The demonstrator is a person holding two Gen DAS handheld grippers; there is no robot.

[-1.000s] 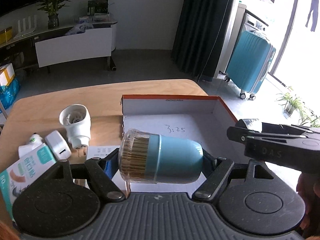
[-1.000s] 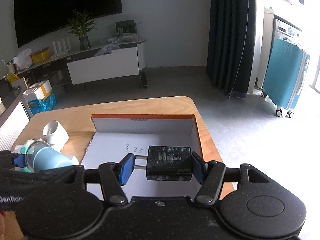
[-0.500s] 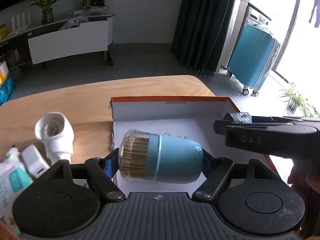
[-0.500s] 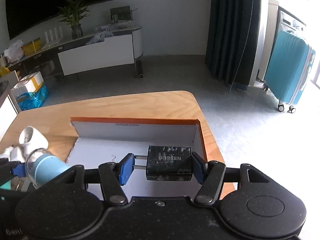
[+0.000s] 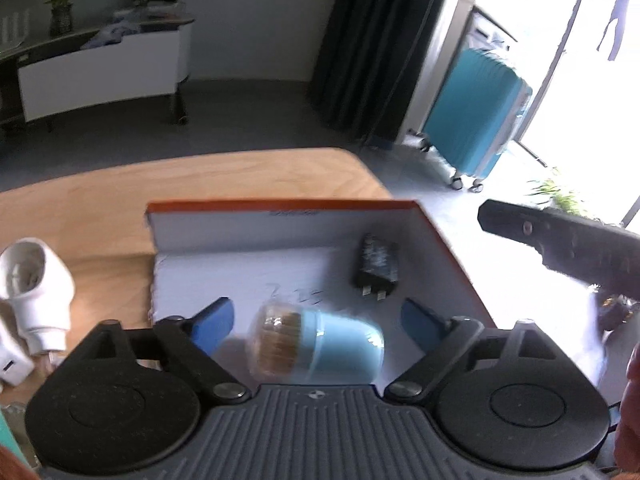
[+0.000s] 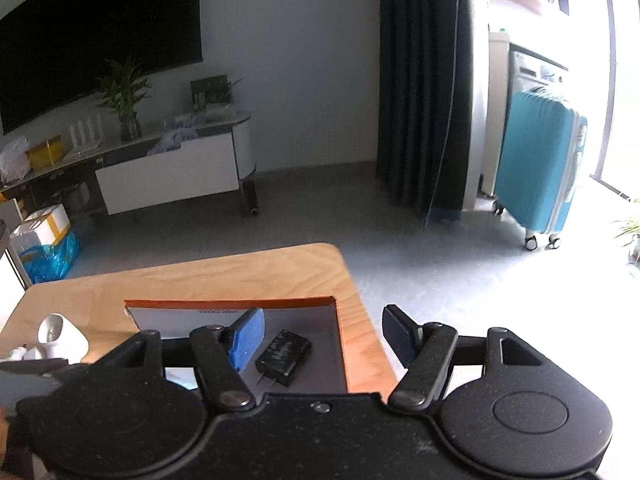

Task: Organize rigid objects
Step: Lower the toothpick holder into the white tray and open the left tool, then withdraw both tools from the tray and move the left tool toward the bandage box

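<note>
Left wrist view: the left gripper point(image 5: 316, 318), jaws just widened, is spread clear of the blue toothpick jar point(image 5: 316, 346), which lies blurred on its side at six o'clock in the orange-rimmed box point(image 5: 280, 205). The black charger point(image 5: 377, 263) lies at two o'clock from the jar.

Right wrist view: the right gripper point(image 6: 322, 334), jaws just widened, grips nothing; the charger point(image 6: 283, 354) rests in the box point(image 6: 230, 303) at seven o'clock from the gap, beside the blue pad point(image 6: 247, 338).

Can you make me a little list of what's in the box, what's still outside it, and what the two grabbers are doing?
box: orange-edged cardboard box on the wooden table
in the box: black plug lying flat; blue toothpick jar on its side
outside the box: white plug-in gadget on the table, left of the box
left gripper: jaws just opened, pads clear of the jar
right gripper: jaws just opened, pads clear of the plug
</note>
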